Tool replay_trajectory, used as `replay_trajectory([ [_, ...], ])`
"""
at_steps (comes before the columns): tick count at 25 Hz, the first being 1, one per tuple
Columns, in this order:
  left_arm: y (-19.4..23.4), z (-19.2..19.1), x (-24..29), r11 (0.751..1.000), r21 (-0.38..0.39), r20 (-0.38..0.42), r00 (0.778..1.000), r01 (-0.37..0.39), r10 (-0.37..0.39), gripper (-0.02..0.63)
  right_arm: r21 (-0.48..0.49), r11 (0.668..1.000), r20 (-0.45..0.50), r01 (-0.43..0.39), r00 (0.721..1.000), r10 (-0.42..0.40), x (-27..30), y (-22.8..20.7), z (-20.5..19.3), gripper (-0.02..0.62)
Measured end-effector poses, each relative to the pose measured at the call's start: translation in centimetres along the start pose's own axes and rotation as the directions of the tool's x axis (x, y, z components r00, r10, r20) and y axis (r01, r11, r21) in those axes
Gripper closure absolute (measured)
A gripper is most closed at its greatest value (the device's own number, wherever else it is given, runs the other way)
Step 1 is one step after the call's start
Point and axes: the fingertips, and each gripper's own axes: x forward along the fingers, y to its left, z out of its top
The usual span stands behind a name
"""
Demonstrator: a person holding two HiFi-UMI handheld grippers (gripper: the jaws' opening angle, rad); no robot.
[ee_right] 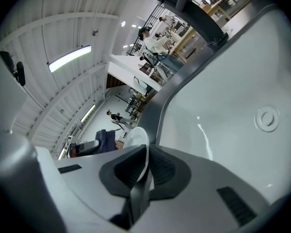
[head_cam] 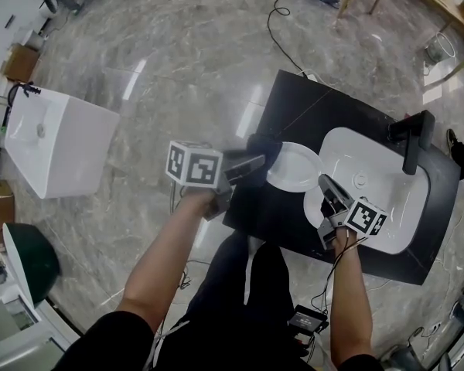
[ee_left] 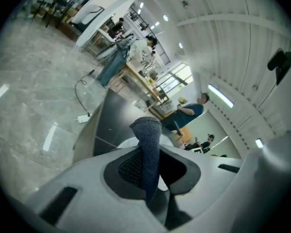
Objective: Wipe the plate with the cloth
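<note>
A white plate (head_cam: 294, 167) stands tilted over the black counter (head_cam: 294, 103), at the left edge of the white basin (head_cam: 375, 199). My right gripper (head_cam: 325, 184) is shut on the plate's near rim. In the right gripper view the thin rim (ee_right: 137, 139) runs between the pads. My left gripper (head_cam: 255, 161) is shut on a dark blue-grey cloth (head_cam: 264, 147), just left of the plate. In the left gripper view the cloth (ee_left: 148, 144) sticks up out of the jaws, with a strip of the plate (ee_left: 124, 143) behind it. The right gripper view shows the cloth (ee_right: 105, 140) beyond the plate.
A black faucet (head_cam: 412, 141) stands at the basin's far right. On the marble floor, a separate white sink (head_cam: 54, 141) lies left and a black cable (head_cam: 274, 22) runs beyond the counter. A green object (head_cam: 31, 257) sits at lower left. People stand far off.
</note>
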Motion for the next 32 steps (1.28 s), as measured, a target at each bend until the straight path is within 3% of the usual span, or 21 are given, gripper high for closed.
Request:
replay_trajectory([
  [3,-3.1,-1.1,4.3,0.989,-0.064,0.005,0.991,0.134,-0.134,0.551,0.001,1.0,0.005,0.004,1.0,-0.004,0.4,0.1,-0.1,0.578],
  [7,-5.4,-3.5,10.4,0.977,-0.095,-0.084,0.977,0.188,-0.197,0.551,0.012,1.0,0.009,0.008,1.0,-0.008,0.5,0.1,-0.2,0.578],
  [10,-4.8,-4.3,12.3,0.981,-0.095,-0.153,0.972,0.167,-0.18,0.551,0.01,1.0,0.009,0.009,1.0,-0.009,0.6,0.2,-0.3,0.578],
  [15,-2.0,-3.5,10.3,0.993,-0.081,-0.172,0.98,0.086,-0.099,0.552,0.016,1.0,0.015,0.006,1.0,-0.007,0.4,-0.1,-0.2,0.578],
  [21,3.1,-2.2,3.9,0.998,-0.046,-0.151,0.988,-0.048,0.04,0.552,0.023,1.0,0.016,0.006,1.0,-0.006,0.5,0.0,-0.2,0.578],
  [25,5.6,-1.3,-1.3,0.99,-0.055,-0.076,0.989,-0.128,0.123,0.552,0.026,1.0,0.015,0.007,1.0,-0.007,0.5,0.0,-0.2,0.578],
  [28,4.2,-0.6,-2.6,0.992,-0.067,0.003,0.994,-0.104,0.105,0.552,0.028,1.0,0.017,0.008,1.0,-0.009,0.5,-0.1,-0.1,0.578],
  [32,-1.7,-0.5,2.5,0.997,-0.054,0.026,0.998,0.059,-0.058,0.552,0.032,0.999,0.023,0.011,1.0,-0.011,0.5,-0.2,0.0,0.578],
])
